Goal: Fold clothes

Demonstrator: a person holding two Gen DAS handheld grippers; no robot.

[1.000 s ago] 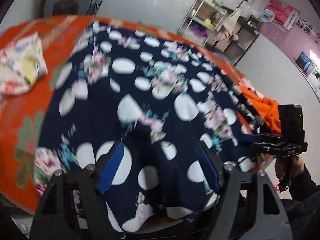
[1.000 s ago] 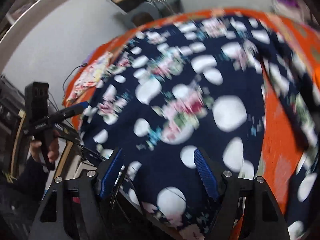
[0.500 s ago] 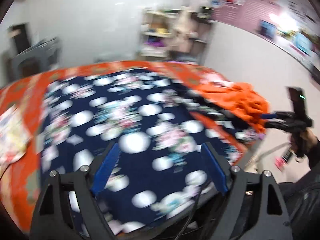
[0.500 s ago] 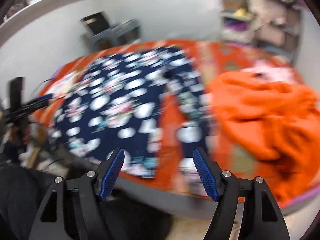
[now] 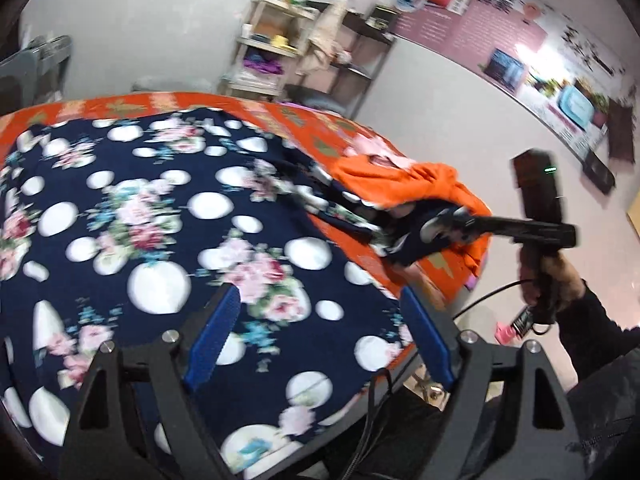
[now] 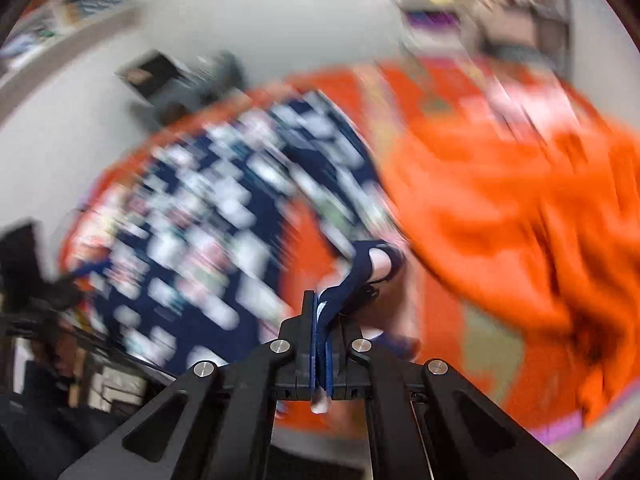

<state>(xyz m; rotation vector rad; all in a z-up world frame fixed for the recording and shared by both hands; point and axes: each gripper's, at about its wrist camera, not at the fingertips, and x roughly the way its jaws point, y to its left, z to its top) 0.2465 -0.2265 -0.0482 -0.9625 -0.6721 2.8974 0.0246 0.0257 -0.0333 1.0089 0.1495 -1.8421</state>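
A navy garment (image 5: pixel 168 216) with white dots and pink flowers lies spread over the orange bedcover (image 5: pixel 304 120). My left gripper (image 5: pixel 320 340) hovers open above its near edge, nothing between the blue pads. In the left wrist view my right gripper (image 5: pixel 448 228) is at the right, shut on the garment's sleeve end, which is lifted off the bed. The right wrist view is blurred; it shows my right gripper (image 6: pixel 320 320) shut, with the navy sleeve (image 6: pixel 360 272) pinched between the pads and the garment (image 6: pixel 208 216) trailing off to the left.
An orange garment (image 5: pixel 404 180) lies heaped at the bed's right side, filling the right of the right wrist view (image 6: pixel 500 208). Shelves (image 5: pixel 304 40) stand against the far wall. A hand and dark sleeve (image 5: pixel 560 292) hold the right gripper beyond the bed's edge.
My right gripper swung right toward the orange heap, then shut on the navy sleeve and raised it. My left gripper drew back from the fabric and stays open.
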